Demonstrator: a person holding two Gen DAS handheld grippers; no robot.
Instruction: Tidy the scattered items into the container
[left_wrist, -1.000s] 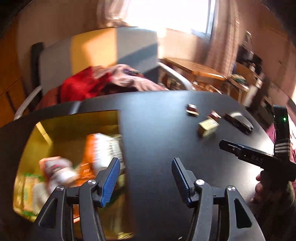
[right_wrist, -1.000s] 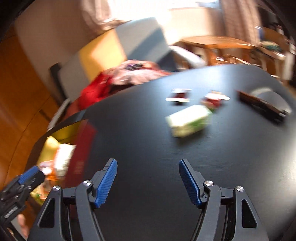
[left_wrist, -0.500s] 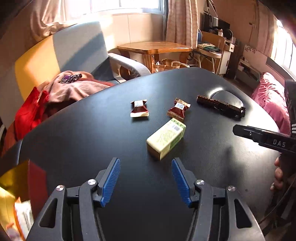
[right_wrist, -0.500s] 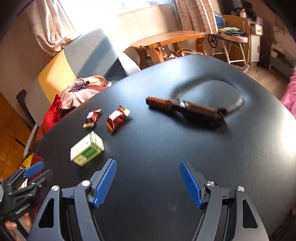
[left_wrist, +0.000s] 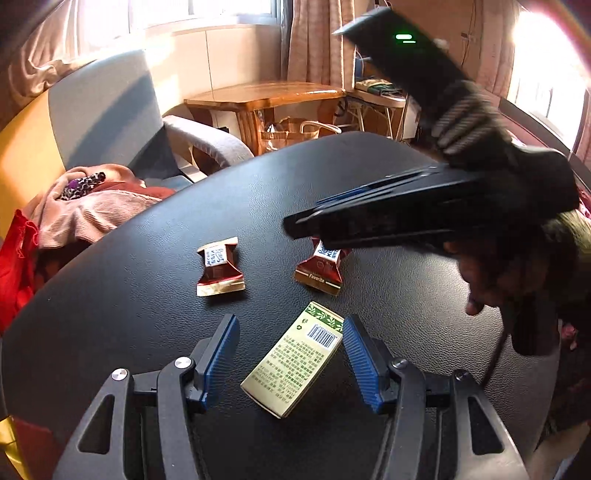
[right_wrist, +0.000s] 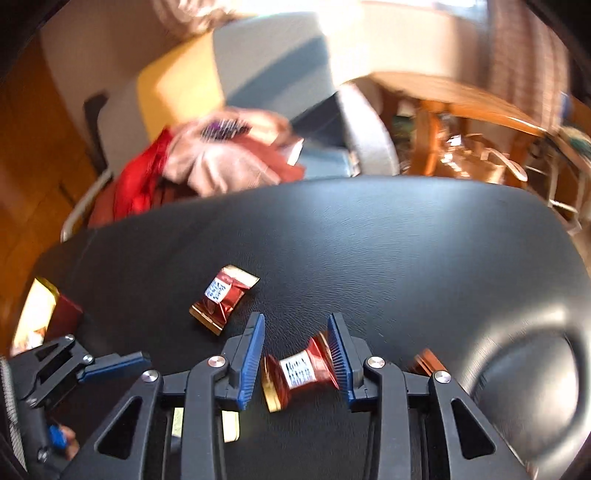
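On the black table (left_wrist: 147, 314) a cream-and-green box (left_wrist: 295, 360) lies between the fingers of my open left gripper (left_wrist: 290, 332), touching neither pad. Two red candy wrappers lie beyond it, one to the left (left_wrist: 219, 266) and one to the right (left_wrist: 321, 267). My right gripper (left_wrist: 306, 225) reaches in from the right over the right-hand candy. In the right wrist view that candy (right_wrist: 299, 369) sits between the narrowed fingers of the right gripper (right_wrist: 297, 328), pressed by the pads. The other candy (right_wrist: 221, 299) lies ahead, to the left. The gold-and-red container (right_wrist: 40, 314) stands at the table's left edge.
An armchair (left_wrist: 110, 122) piled with pink and red clothes (left_wrist: 85, 214) stands behind the table. A wooden side table (left_wrist: 266, 96) is further back. A brown bar (right_wrist: 424, 360) peeks out behind the right finger. A person's hand (left_wrist: 498, 273) holds the right gripper.
The left gripper moved forward until the box lay between its fingers. The right gripper swung left from the brown bar onto the right-hand candy, and its fingers narrowed around it.
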